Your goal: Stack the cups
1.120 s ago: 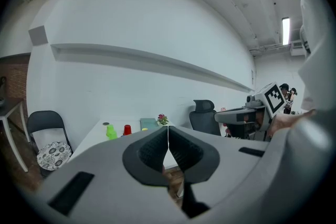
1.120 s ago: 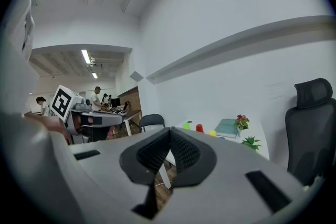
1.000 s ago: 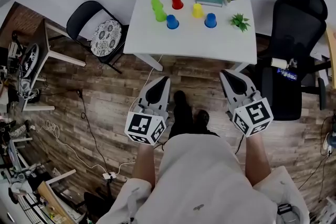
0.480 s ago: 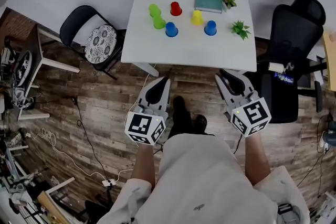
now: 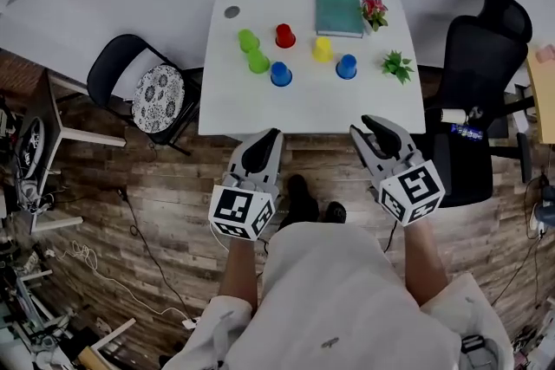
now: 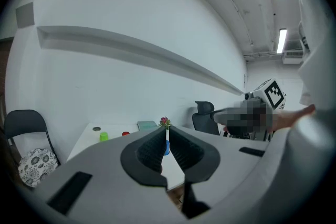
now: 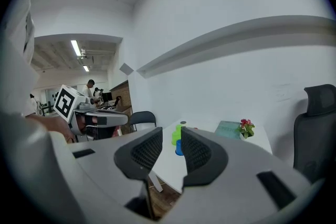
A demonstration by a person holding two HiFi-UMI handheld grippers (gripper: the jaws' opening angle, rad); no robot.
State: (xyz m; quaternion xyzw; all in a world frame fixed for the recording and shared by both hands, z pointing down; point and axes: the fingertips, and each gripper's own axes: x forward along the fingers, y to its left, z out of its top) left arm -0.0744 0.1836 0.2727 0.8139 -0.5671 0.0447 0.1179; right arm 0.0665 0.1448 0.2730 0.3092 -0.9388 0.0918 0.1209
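Left claw [image 5: 263, 137] shut, empty; right claw [image 5: 375, 124] apart, jaws just been opening, nothing between them. We see cups [image 5: 280, 74] unstacked on far white table [image 5: 312, 108], green cups [image 5: 257, 61] possibly touching.

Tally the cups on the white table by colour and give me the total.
green cups: 2
blue cups: 2
red cup: 1
yellow cup: 1
Total: 6
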